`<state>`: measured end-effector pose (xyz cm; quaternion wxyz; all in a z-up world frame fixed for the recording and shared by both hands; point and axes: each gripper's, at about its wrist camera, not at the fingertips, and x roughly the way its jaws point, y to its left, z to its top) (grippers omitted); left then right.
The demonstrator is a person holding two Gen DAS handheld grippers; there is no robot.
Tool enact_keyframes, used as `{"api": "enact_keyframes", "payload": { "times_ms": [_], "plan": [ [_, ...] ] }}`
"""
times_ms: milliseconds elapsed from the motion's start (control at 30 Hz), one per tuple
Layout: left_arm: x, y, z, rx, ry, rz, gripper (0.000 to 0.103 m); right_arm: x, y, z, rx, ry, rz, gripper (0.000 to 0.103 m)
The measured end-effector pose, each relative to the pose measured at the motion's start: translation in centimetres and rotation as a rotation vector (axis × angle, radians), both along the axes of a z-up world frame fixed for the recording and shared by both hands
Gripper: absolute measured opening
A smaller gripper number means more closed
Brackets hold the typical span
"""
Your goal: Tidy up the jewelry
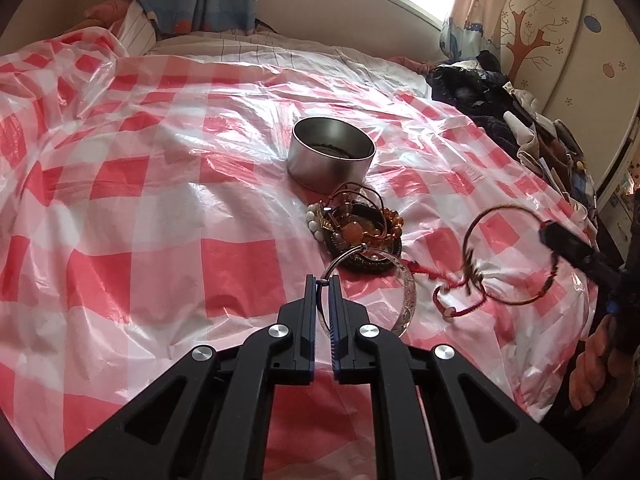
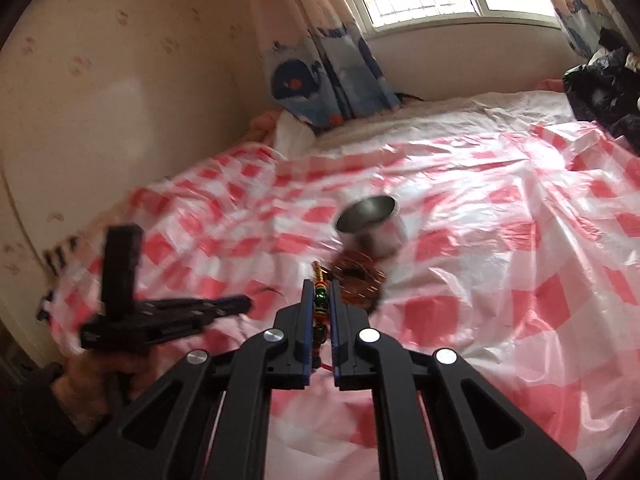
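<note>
Wide stretch of crinkled red-and-white checked plastic sheet [image 1: 132, 184] lying open left of the left gripper [image 1: 323, 280]. Left gripper nearly closed, pinching a thin silver wire hoop [image 1: 340, 258]. Just ahead of its tips, a heap of amber, white and dark beaded bracelets [image 1: 356, 226]; beyond that, a round grey metal tin [image 1: 330, 154], lidless, contents hard to make out. Clear glass bangle [image 1: 404, 300] just right of the tips. Farther right, right gripper [image 1: 558, 240] clamped on a brown cord bracelet [image 1: 508, 256] with green and orange beads, red cord trailing. No legible writing.
</note>
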<state>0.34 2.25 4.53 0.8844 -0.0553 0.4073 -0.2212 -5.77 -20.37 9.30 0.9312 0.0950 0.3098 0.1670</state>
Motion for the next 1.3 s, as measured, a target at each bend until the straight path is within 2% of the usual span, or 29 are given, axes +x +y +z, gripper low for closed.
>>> {"api": "enact_keyframes", "payload": {
  "times_ms": [33,67,100,133,167,200,267,300,367,400,500,700,833,933,1300],
  "plan": [
    [0.1,0.0,-0.1,0.001,0.005,0.000,0.006,0.6,-0.4,-0.9,0.026,0.042,0.001,0.008],
    [0.1,0.0,-0.2,0.002,0.006,0.000,0.006,0.8,-1.2,-1.6,0.124,0.076,0.018,0.008],
    [0.1,0.0,-0.2,0.005,0.005,0.001,0.006,0.7,-1.6,-1.8,0.150,0.076,0.010,0.008],
    [0.1,0.0,-0.2,0.009,0.005,0.003,0.006,0.6,-1.5,-1.6,0.107,0.066,-0.006,0.008],
    [0.2,0.0,-0.3,0.006,0.006,0.004,0.006,0.5,-1.5,-1.4,0.113,0.062,0.007,0.008],
    [0.2,0.0,-0.3,0.005,0.007,0.004,0.006,0.5,-1.7,-1.4,0.175,0.060,0.041,0.008],
    [0.2,-0.2,-0.4,0.009,0.006,0.002,0.006,-0.2,-1.7,-0.6,0.264,-0.003,0.133,0.008],
    [0.3,-0.2,-0.4,0.009,0.007,0.002,0.006,-0.5,-1.2,-0.1,0.241,-0.023,0.137,0.008],
    [0.4,-0.2,-0.5,0.010,0.011,0.006,0.006,0.4,-0.1,-0.8,-0.018,0.016,-0.007,0.008],
    [0.4,-0.2,-0.6,0.010,0.013,0.006,0.006,1.0,0.0,-1.9,-0.112,0.053,-0.074,0.008],
    [0.4,-0.2,-0.5,0.010,0.012,0.005,0.006,1.4,-2.2,-3.0,-0.015,0.109,-0.128,0.008],
    [0.2,-0.2,-0.3,0.000,-0.001,-0.001,0.006,0.9,-2.4,-2.4,0.044,0.063,-0.095,0.008],
    [-0.3,-0.2,0.7,-0.043,-0.048,-0.016,0.006,-0.1,-1.9,-0.7,0.079,-0.018,-0.049,0.008],
    [-0.5,-0.3,1.2,-0.061,-0.067,-0.028,0.006,0.0,-1.7,-0.4,0.101,-0.027,-0.028,0.008],
    [-0.5,-1.6,0.9,0.010,-0.078,-0.037,0.006,0.7,-0.8,-0.8,0.111,-0.013,0.013,0.008]
  ]
}}
